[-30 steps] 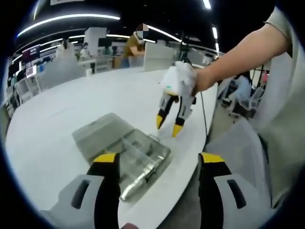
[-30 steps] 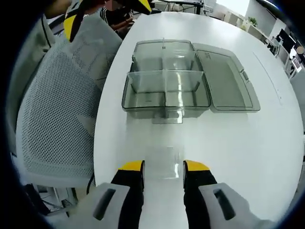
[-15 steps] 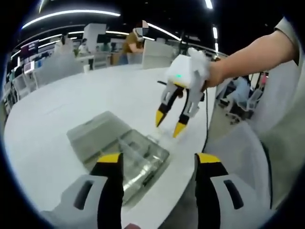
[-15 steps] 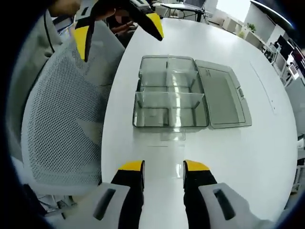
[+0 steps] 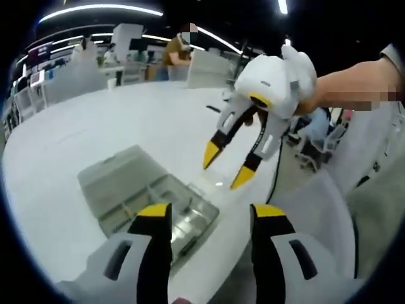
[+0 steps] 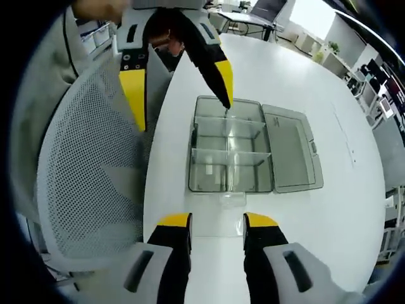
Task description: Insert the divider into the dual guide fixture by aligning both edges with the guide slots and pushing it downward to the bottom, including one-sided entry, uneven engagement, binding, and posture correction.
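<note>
Left gripper (image 5: pixel 205 215): jaws spread, empty, above the clear fixture box (image 6: pixel 231 153).
Right gripper (image 6: pixel 216 223): jaws parted, empty; bare bench (image 6: pixel 304 221) around.

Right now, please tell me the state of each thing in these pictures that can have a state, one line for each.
Clear box: open, standing on the white table, cross partitions inside.
Lid: swung fully open, lying flat beside the box.
Left gripper: open, empty, hovering above the box.
Right gripper: open, holds nothing, raised above the table edge.
Mesh chair: unoccupied, next to the table.
</note>
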Demonstrator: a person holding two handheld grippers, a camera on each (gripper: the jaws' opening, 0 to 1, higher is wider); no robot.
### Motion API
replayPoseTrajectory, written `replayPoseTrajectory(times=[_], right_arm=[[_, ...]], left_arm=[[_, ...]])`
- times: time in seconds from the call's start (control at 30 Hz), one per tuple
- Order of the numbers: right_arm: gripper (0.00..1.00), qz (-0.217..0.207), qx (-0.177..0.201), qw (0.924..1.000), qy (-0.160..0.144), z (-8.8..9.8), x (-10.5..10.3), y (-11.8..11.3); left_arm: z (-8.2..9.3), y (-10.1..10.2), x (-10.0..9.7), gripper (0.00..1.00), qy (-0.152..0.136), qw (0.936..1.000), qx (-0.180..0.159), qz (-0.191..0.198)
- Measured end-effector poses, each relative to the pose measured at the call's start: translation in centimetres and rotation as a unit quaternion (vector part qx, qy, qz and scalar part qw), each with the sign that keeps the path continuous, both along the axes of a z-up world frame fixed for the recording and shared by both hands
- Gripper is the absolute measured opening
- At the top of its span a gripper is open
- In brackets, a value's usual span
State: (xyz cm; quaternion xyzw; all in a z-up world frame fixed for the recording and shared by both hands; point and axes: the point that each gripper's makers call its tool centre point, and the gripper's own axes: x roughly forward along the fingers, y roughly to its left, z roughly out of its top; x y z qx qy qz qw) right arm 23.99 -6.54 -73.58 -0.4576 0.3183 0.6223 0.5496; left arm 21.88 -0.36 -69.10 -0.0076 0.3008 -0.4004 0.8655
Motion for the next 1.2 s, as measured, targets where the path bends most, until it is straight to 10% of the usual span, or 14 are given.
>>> replayPoseTrajectory(times=[1.2], right_arm=[[0.27, 0.031, 0.068, 0.9955, -0.058, 6.2, -2.7, 5.8]], left_arm=[[2.8, 1.1, 0.3, 0.21, 0.103, 0.9831, -0.126, 0.084]])
